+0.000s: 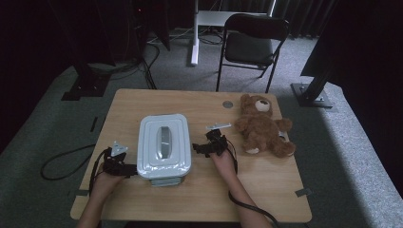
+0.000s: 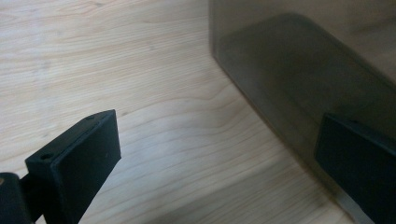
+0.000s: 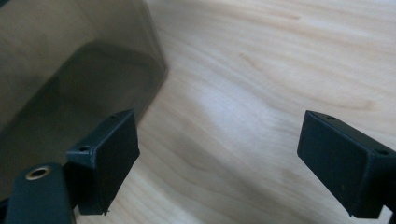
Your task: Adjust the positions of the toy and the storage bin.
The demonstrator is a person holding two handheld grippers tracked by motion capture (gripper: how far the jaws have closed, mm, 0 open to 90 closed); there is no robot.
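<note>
A pale grey box (image 1: 164, 145) with a handled lid stands in the middle of the wooden table (image 1: 199, 190). My left gripper (image 1: 127, 168) rests low against the box's left side, open. In the left gripper view the jaws (image 2: 219, 140) stand wide apart, and the box's smoky wall (image 2: 289, 70) lies behind the right one. My right gripper (image 1: 200, 148) sits at the box's right side, open. In the right gripper view the jaws (image 3: 219, 135) are spread over bare wood, with the box wall (image 3: 70, 70) at the left. A brown teddy bear (image 1: 262, 129) lies at the table's right.
A small grey disc (image 1: 227, 104) lies near the table's far edge. Behind the table stand a black folding chair (image 1: 254, 42) and a white post (image 1: 194, 33). Black stand feet (image 1: 311, 95) and cables (image 1: 62, 164) lie on the carpet on both sides.
</note>
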